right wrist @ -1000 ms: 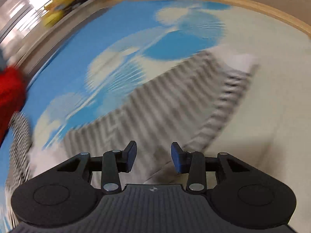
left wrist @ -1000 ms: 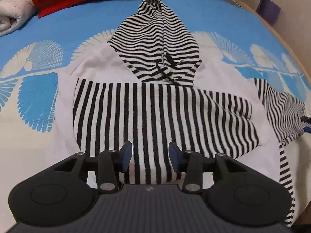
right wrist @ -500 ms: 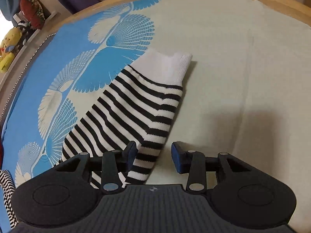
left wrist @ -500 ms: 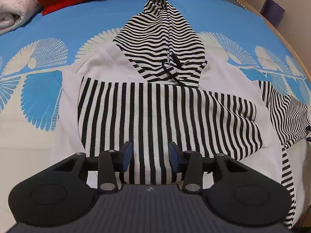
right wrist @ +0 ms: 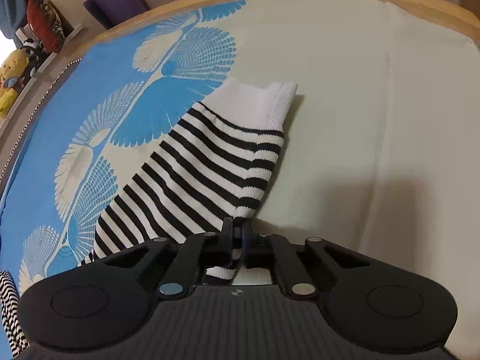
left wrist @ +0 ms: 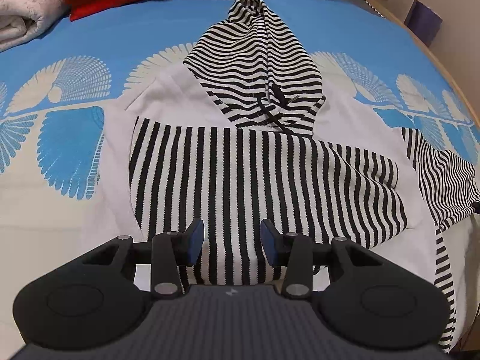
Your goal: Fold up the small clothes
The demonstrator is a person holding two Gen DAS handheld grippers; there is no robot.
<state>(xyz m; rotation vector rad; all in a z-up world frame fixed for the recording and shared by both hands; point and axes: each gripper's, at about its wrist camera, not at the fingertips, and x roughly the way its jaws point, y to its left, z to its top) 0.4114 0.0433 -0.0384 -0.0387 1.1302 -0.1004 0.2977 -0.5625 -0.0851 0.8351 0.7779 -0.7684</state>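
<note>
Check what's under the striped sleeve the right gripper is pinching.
The blue and cream bedspread lies under the striped sleeve; the right gripper pinches its edge. Anything beneath the fabric is hidden.

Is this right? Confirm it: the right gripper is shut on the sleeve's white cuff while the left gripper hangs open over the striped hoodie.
Not quite. The right gripper is shut on the sleeve, but on its striped edge, well short of the white cuff, as the right wrist view shows. The left gripper does hang open over the striped hoodie.
</note>
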